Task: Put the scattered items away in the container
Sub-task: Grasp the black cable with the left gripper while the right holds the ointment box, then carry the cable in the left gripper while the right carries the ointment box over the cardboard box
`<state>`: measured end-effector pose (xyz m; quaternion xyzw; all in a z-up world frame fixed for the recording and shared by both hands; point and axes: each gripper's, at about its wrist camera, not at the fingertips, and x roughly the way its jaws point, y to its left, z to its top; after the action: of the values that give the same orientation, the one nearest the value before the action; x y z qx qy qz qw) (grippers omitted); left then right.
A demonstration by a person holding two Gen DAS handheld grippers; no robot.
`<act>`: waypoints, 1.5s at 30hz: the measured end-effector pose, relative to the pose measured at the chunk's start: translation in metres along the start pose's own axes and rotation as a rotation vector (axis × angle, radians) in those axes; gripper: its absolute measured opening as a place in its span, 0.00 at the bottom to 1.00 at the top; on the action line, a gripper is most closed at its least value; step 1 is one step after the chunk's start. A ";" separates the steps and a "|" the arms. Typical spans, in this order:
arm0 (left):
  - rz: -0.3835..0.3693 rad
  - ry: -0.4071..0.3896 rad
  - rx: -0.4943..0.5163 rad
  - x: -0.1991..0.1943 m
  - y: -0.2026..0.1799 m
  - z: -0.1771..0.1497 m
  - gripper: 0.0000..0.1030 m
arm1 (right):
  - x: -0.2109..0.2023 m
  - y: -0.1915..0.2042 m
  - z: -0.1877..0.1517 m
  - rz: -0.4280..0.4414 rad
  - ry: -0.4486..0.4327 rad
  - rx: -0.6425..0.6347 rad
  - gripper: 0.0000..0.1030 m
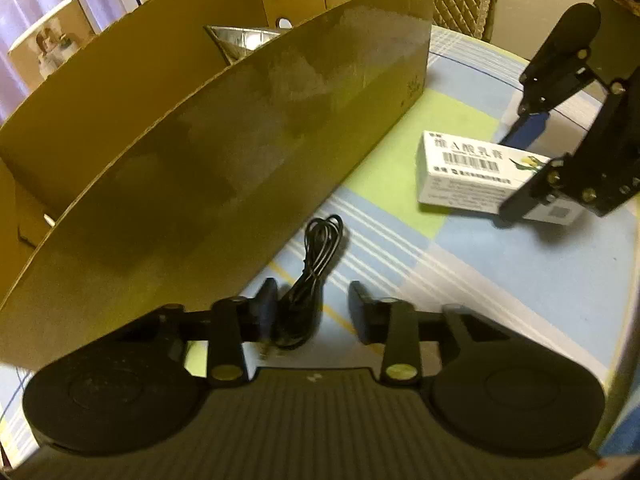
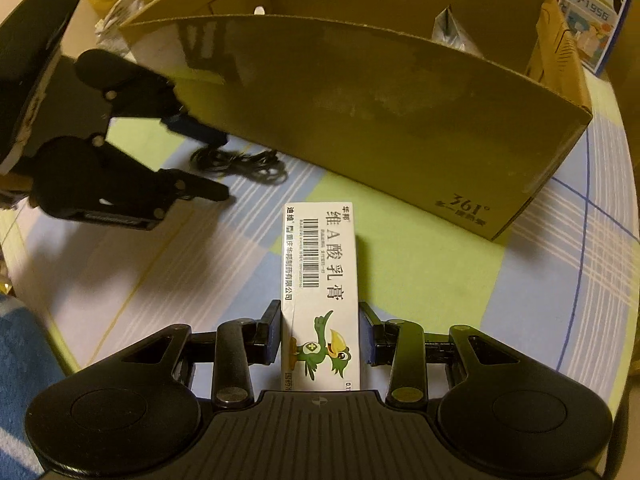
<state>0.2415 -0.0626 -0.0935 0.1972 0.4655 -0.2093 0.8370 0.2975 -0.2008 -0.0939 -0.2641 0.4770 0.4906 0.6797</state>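
Right wrist view: right claw (image 2: 320, 336) clamped on white medicine box (image 2: 320, 264), low centre, not yet boxed. Left claw (image 1: 312, 312) apart around black cable (image 1: 316, 256) on surface (image 1: 500, 280). Cardboard box (image 2: 380, 100) holds a foil pouch (image 2: 452, 28); two items left.

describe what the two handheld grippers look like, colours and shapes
Both the left gripper and the right gripper are matte black, with a ribbed central body flanked by two round disc-shaped housings. Slim linkage bars with brass-coloured pivot screws carry jaws faced with dark blue pads. No sleeves or cables of theirs are visible.
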 end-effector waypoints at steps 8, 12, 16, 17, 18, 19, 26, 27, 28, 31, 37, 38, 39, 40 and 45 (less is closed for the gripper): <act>-0.018 -0.012 -0.085 -0.013 0.004 -0.007 0.24 | 0.000 0.000 -0.002 0.007 -0.010 0.008 0.35; -0.011 -0.015 -0.119 -0.002 0.005 0.001 0.24 | -0.003 -0.002 -0.002 0.009 -0.021 0.038 0.35; -0.009 -0.008 -0.119 0.006 -0.003 -0.001 0.24 | -0.004 -0.001 -0.002 0.012 -0.027 0.051 0.35; -0.010 -0.011 -0.124 0.006 -0.004 0.000 0.24 | -0.004 -0.001 -0.002 0.012 -0.027 0.053 0.35; -0.009 -0.010 -0.132 0.005 -0.005 0.000 0.23 | -0.004 -0.001 -0.002 0.011 -0.027 0.054 0.35; -0.009 -0.006 -0.142 0.005 -0.004 0.000 0.22 | -0.004 -0.001 -0.002 0.012 -0.027 0.057 0.35; -0.031 0.017 -0.162 -0.004 -0.011 -0.014 0.14 | 0.004 0.004 -0.002 0.014 -0.031 0.063 0.35; -0.029 0.016 -0.165 -0.006 -0.012 -0.017 0.14 | 0.005 0.005 -0.002 0.016 -0.031 0.064 0.35; -0.025 0.015 -0.166 -0.007 -0.012 -0.019 0.14 | 0.007 0.006 -0.002 0.017 -0.030 0.064 0.35; -0.027 0.011 -0.190 -0.009 -0.012 -0.024 0.14 | 0.009 0.009 -0.004 0.017 -0.028 0.065 0.35; -0.035 0.009 -0.228 -0.004 -0.005 -0.021 0.18 | 0.012 0.010 -0.004 0.016 -0.027 0.077 0.35; -0.034 0.010 -0.226 -0.003 -0.005 -0.019 0.18 | 0.013 0.009 -0.003 0.016 -0.026 0.080 0.35; -0.032 0.011 -0.224 -0.003 -0.006 -0.018 0.18 | 0.013 0.009 -0.003 0.016 -0.025 0.083 0.35; -0.030 0.013 -0.222 -0.003 -0.006 -0.018 0.18 | 0.014 0.008 -0.003 0.016 -0.024 0.085 0.35; -0.029 0.017 -0.235 -0.003 -0.009 -0.018 0.10 | 0.014 0.007 -0.003 0.013 -0.025 0.093 0.35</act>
<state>0.2230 -0.0602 -0.1010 0.0927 0.4966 -0.1638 0.8473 0.2914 -0.1946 -0.1074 -0.2229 0.4924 0.4757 0.6940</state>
